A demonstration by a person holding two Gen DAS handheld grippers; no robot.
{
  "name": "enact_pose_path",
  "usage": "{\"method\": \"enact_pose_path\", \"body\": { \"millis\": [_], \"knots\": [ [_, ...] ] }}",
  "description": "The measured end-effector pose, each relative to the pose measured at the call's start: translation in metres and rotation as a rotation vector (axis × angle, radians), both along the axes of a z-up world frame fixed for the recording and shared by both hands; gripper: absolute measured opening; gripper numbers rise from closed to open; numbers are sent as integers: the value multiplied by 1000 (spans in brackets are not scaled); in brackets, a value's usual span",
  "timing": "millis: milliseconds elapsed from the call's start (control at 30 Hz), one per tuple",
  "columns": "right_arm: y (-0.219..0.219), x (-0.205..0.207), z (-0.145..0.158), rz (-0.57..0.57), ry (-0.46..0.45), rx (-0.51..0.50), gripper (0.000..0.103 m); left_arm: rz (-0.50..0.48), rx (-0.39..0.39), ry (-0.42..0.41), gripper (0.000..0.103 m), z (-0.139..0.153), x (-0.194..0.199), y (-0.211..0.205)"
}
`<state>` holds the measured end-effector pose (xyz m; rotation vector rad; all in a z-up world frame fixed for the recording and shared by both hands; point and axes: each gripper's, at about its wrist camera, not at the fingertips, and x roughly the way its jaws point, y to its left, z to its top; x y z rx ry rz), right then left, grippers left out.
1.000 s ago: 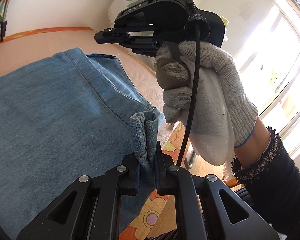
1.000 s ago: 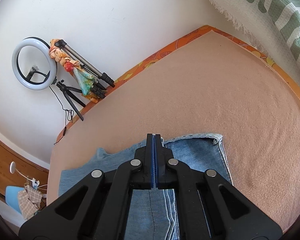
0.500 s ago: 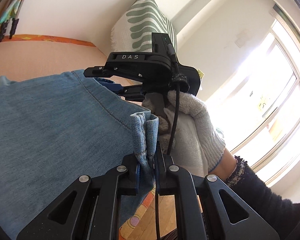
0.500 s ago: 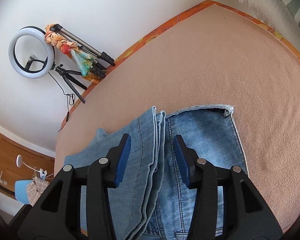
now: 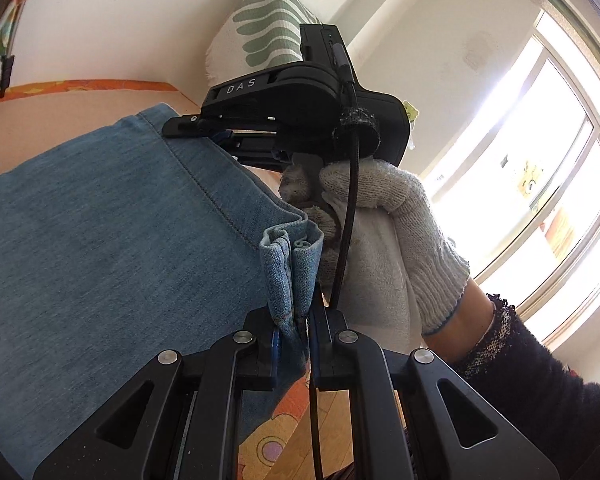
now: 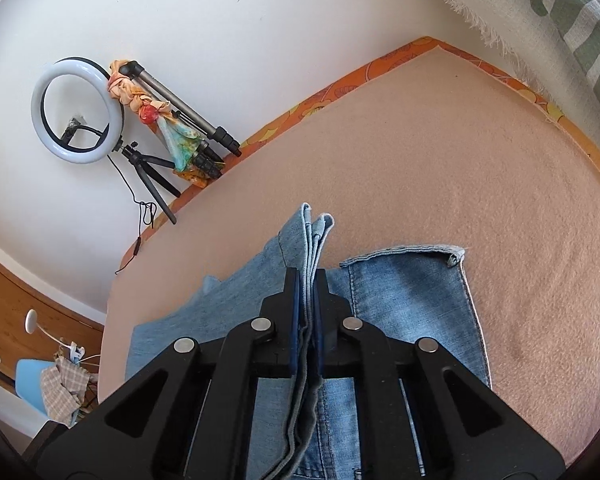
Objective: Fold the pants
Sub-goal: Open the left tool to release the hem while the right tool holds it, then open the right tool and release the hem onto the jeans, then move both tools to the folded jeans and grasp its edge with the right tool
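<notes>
The denim pants [image 6: 412, 296] are spread on a peach blanket [image 6: 480, 168], with one edge lifted clear of it. That edge is pinched at two places: a bunched hem is clamped by the left gripper [image 5: 296, 320], and several stacked layers are nipped between the closed fingers of the right gripper [image 6: 309, 304], which is held by a gloved hand [image 5: 384, 232]. A fold appears to be in hand. Next, both grips would likely be carried across together, level, and the edge laid down squarely.
</notes>
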<state>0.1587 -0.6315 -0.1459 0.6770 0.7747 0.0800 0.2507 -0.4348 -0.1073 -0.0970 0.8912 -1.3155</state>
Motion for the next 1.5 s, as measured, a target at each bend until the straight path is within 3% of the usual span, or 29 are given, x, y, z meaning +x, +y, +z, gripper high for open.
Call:
{"method": "enact_pose_path", "body": {
  "millis": [167,267,333,467,700,767,933,1233,1500],
  "knots": [
    [-1,8,-24,8,70,-50,6,-12,48,17,9,-14,1,-8],
    [-3,9,-26,16,79,-45,7,-34,74,20,10,-20,-2,-14],
    [-2,9,-24,8,96,-94,7,-48,89,19,15,-24,-6,-18],
    [-7,3,-16,-37,123,-165,16,-76,133,52,19,-36,-14,-27],
    [-12,-28,17,-95,38,-172,22,-58,133,40,19,-25,-26,-15],
    [-4,-36,27,-96,8,-166,29,-35,121,27,23,-15,-33,3],
    [33,-46,52,-41,-68,-177,31,44,105,4,42,7,-23,54],
    [125,-40,69,96,-144,-165,32,221,164,-111,48,35,9,169],
    [218,-24,51,259,-113,-226,32,406,294,-226,48,26,60,254]
  ]
}}
